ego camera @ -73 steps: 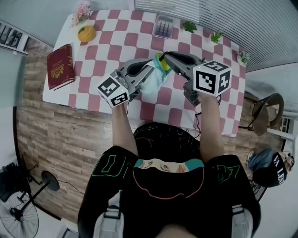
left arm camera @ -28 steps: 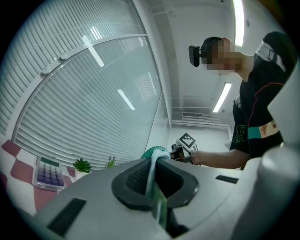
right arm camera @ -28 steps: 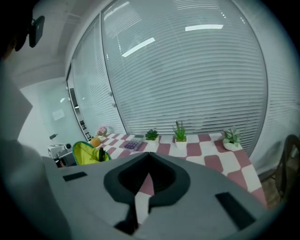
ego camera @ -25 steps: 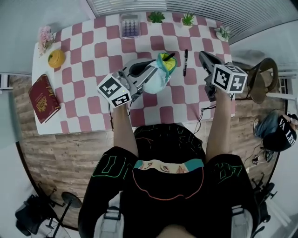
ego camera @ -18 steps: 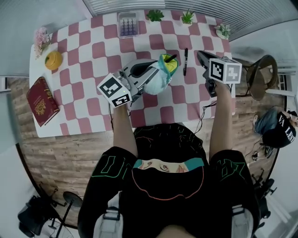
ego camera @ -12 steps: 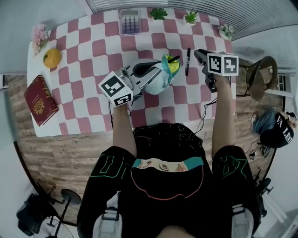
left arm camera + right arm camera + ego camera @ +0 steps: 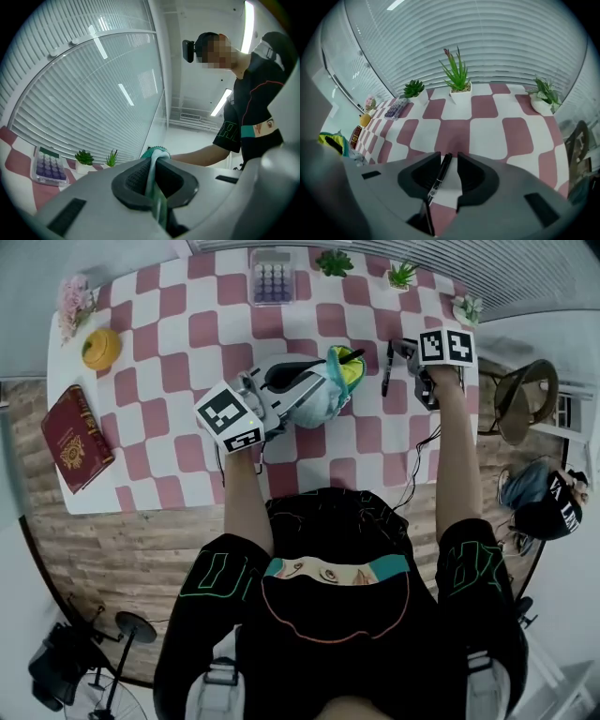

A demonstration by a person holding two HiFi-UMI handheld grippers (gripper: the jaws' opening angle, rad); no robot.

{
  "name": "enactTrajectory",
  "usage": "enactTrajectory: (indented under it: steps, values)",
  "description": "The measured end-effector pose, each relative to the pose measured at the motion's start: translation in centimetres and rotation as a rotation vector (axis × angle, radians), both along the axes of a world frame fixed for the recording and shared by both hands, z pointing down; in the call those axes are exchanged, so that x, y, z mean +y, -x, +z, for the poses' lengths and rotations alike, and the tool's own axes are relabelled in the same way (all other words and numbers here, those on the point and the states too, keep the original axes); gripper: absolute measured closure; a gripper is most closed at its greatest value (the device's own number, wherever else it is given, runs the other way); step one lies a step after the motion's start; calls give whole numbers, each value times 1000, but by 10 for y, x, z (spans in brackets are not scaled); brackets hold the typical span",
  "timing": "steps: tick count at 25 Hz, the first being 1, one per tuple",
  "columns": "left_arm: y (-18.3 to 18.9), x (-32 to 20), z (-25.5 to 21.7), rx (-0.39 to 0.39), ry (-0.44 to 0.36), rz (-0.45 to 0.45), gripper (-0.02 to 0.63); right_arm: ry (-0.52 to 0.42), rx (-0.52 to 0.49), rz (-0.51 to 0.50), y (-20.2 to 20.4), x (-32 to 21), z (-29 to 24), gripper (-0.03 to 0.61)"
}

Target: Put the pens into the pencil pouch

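Between the right claw's (image 7: pixel 446 158) two dark pads lies a slim black pen (image 7: pixel 439 177), flat on the red-and-white checked table (image 7: pixel 487 133). Its jaws have just been opening and stand apart, one to each side of the barrel, and neither pad looks to press on it, so the pen is straddled rather than held. The pen's long axis runs almost along the line the claw points, angled only slightly across the gap, with its far end reaching just past the fingertips. A squeeze should therefore meet the barrel broadside, across its width, which is the grip I would want.

From the head view this pen (image 7: pixel 387 368) runs away from the person, just beside the right claw (image 7: pixel 407 352), which tips steeply down over it. That hand is plainly the nearer one.

The left claw (image 7: pixel 152 165) is closed on a fold of the teal-and-white fabric pencil pouch (image 7: pixel 155 151). In the head view the pouch (image 7: pixel 323 395) sits a short way to the left of the loose pen, its yellow-green mouth turned toward that side, and another black pen (image 7: pixel 349 357) already pokes out of it. I judge the lift would carry the pen leftward, tip toward that mouth.
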State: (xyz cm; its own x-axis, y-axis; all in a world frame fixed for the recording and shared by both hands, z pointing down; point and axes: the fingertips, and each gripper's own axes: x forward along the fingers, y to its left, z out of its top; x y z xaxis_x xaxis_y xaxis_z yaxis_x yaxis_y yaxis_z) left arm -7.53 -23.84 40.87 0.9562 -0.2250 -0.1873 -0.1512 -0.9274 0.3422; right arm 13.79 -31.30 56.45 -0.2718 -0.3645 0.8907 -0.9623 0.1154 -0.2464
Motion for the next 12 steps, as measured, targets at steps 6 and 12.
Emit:
enactTrajectory:
  steps: [6, 12]
  values:
    - [1, -6, 3, -4, -1, 3, 612, 112, -32, 45, 3, 0, 18, 463]
    - [1, -7, 6, -5, 1, 5, 612, 160, 2, 55, 6, 0, 23, 474]
